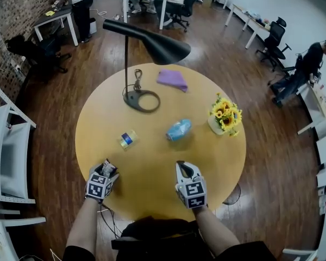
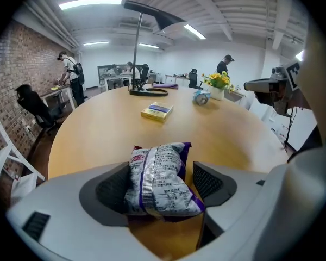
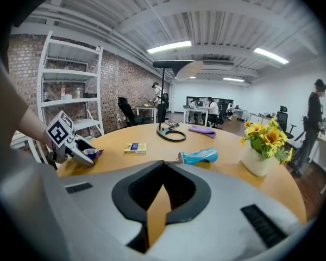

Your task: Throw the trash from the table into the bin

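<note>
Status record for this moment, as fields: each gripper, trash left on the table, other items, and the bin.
left gripper: open around snack bag, not clamped on it
right gripper: shut, empty
trash on table: snack bag, small box, blue crushed bottle
other items: lamp, purple cloth, sunflower pot
bin: not in view

Count: one round desk (image 1: 152,170). On it one snack packet (image 2: 158,181), one yellow box (image 1: 127,140), one crushed blue bottle (image 1: 179,130), one purple cloth (image 1: 171,79), one black lamp (image 1: 157,43), one sunflower vase (image 1: 215,126).
</note>
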### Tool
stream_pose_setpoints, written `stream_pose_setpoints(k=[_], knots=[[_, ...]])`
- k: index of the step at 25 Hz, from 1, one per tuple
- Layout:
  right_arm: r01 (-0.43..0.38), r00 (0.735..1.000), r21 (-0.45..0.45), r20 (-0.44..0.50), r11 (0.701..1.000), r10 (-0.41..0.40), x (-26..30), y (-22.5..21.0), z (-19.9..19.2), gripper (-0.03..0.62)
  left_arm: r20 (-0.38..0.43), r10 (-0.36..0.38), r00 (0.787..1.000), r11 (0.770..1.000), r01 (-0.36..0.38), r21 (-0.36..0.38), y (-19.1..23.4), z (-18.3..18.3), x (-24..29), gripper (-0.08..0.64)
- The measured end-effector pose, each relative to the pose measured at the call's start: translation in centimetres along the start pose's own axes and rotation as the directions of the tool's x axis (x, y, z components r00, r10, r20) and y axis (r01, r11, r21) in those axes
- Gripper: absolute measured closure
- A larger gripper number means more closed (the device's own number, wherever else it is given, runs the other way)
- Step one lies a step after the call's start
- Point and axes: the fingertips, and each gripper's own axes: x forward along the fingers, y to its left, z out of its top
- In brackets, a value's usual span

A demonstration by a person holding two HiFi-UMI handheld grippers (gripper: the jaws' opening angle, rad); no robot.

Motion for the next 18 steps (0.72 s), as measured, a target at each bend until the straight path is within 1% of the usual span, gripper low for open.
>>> stream_pose_setpoints(k=[2,4,6,7,10,12,14,16,18], knots=[[-0.005,1.0,-0.012,0.003,1.0,0.005,-0.1,0.2,0.0,0.591,-0.007,0.008,1.0,1.0,-0.009,-0.023,0.1,-0.1,-0.2,0.225],[-0.012,1.0,-0.034,0.007,0.999,0.012,-0.1,0.5,0.2,0.591,-0.016,0.022,1.0,0.999,-0.023,-0.026,0.2,0.0,-0.6,0.277],[-0.018,1.0,-0.043,0.012,0.999,0.019,-0.3,0.7,0.4,0.591,-0.002,0.033,0.999,0.999,-0.033,-0.039,0.1,0.4,-1.3,0.325],[-0.023,1.0,-0.044,0.016,0.999,0.024,-0.4,0.9,0.4,0.591,0.01,0.034,0.999,0.998,-0.034,-0.054,0.1,0.6,-1.6,0.339],[-0.039,0.999,-0.049,0.036,0.998,0.041,-0.9,1.0,0.4,0.591,0.047,0.039,0.998,0.996,-0.035,-0.082,-0.5,1.1,-2.5,0.35],[-0.046,0.997,-0.059,0.051,0.997,0.049,-1.4,0.7,0.8,0.591,0.084,0.046,0.995,0.996,-0.039,-0.084,-1.0,2.3,-3.1,0.354],[-0.046,0.996,-0.068,0.068,0.997,0.051,-1.9,0.0,1.4,0.591,0.134,0.049,0.99,0.996,-0.039,-0.079,-1.8,4.2,-3.6,0.357],[-0.041,0.995,-0.072,0.087,0.997,0.048,-2.5,-1.1,1.9,0.591,0.193,0.043,0.98,0.997,-0.031,-0.066,-3.2,6.7,-4.0,0.359],[-0.031,0.993,-0.075,0.108,0.997,0.039,-3.3,-2.7,2.4,0.591,0.262,0.023,0.965,0.998,-0.008,-0.055,-5.3,9.6,-4.3,0.36]])
